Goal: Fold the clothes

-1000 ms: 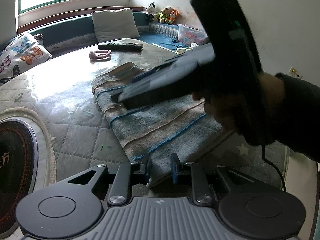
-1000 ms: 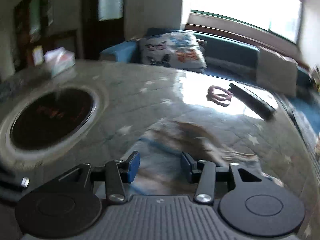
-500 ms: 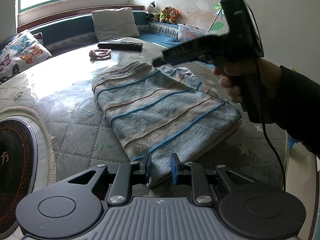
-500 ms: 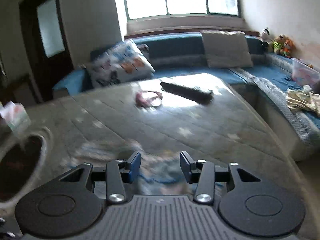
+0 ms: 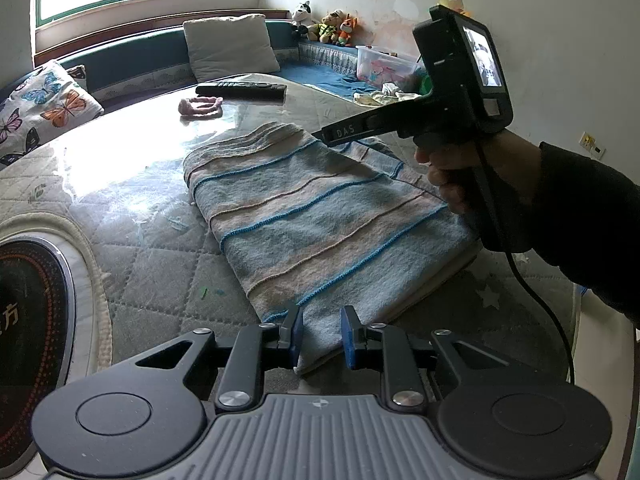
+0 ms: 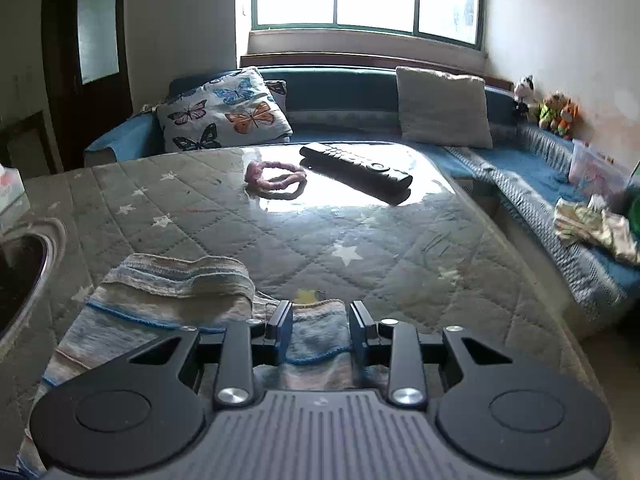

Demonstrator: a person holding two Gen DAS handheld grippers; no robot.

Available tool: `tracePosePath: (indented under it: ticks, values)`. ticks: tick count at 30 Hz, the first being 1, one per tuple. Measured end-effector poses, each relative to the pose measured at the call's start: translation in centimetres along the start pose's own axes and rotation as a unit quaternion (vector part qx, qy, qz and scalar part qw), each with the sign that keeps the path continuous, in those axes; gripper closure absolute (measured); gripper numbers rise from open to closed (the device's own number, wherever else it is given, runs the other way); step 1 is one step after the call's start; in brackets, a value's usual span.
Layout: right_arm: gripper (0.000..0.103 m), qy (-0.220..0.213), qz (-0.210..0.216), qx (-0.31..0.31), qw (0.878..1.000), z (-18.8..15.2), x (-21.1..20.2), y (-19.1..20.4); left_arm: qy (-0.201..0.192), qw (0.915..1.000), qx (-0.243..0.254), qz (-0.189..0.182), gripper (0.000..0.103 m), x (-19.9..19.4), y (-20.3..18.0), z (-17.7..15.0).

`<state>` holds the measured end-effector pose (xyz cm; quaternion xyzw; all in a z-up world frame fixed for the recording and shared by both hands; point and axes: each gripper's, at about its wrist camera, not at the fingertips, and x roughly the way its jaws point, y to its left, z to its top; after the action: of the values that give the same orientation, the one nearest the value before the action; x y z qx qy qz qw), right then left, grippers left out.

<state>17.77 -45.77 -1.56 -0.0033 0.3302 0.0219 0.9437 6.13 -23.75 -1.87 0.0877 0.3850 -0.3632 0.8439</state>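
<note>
A blue and beige striped cloth (image 5: 320,220) lies folded flat on the quilted table top (image 5: 140,264). My left gripper (image 5: 320,336) sits at its near corner, which lies undeformed between the parted pads. A hand holds my right gripper (image 5: 326,136) low over the cloth's far right corner. In the right wrist view the cloth (image 6: 168,292) shows a rumpled folded edge. Another edge of it lies between the jaws of my right gripper (image 6: 320,328). Those jaws are closing, and a gap still shows on each side of the fabric.
A black remote (image 5: 242,89) and a pink hair tie (image 5: 200,105) lie at the far side of the table. A round dark cooktop (image 5: 28,320) is set in at the left. A blue sofa with a butterfly cushion (image 6: 224,114) wraps around behind.
The right gripper swung from across the middle of the cloth out to its far right corner, turning towards the window, and its jaws narrowed. The left gripper and the cloth kept still.
</note>
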Motion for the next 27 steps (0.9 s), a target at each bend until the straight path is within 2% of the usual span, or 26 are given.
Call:
tracePosePath:
  ticks: [2,4,6,8,10,13,16,17,19,24,27]
  values:
    - [0.073,0.003,0.008,0.009,1.0,0.1,0.1,-0.3,0.0,1.0,0.0,0.0,0.08,0.0,0.0,0.0]
    - [0.091,0.004,0.012,0.013,1.0,0.1,-0.1,-0.5,0.0,1.0,0.0,-0.001,0.08,0.0,0.0,0.0]
    - [0.098,0.002,0.01,0.013,1.0,0.2,-0.3,-0.5,0.001,1.0,0.0,-0.001,0.08,0.0,0.0,0.0]
    - [0.1,-0.006,-0.003,0.017,1.0,0.2,-0.7,-0.8,0.001,1.0,0.0,-0.001,0.08,0.0,0.0,0.0]
    - [0.1,-0.014,-0.018,0.024,0.999,0.2,-1.2,-1.1,0.001,1.0,0.0,-0.001,0.08,0.0,0.1,0.1]
    - [0.101,-0.003,-0.032,0.037,0.999,-0.1,-1.0,-2.0,0.001,1.0,0.0,-0.001,0.08,0.1,0.1,0.1]
    - [0.1,-0.005,-0.031,0.041,0.999,-0.1,-1.2,-2.3,0.002,1.0,0.0,-0.001,0.08,0.1,0.1,0.1]
    - [0.099,-0.003,-0.04,0.04,0.998,0.0,-1.3,-2.3,0.003,1.0,-0.001,-0.001,0.08,0.1,0.1,0.1]
    - [0.09,-0.005,-0.051,0.038,0.998,0.1,-1.4,-2.1,0.005,1.0,-0.002,-0.001,0.08,0.1,0.1,0.2]
    - [0.088,-0.013,-0.009,0.03,0.999,0.2,-2.8,-1.3,0.006,0.9999,-0.008,-0.001,0.078,0.0,0.2,0.3]
    - [0.081,-0.002,0.014,0.019,1.0,-0.2,-3.1,-0.5,0.007,0.9999,-0.012,0.0,0.077,-0.1,0.3,0.3]
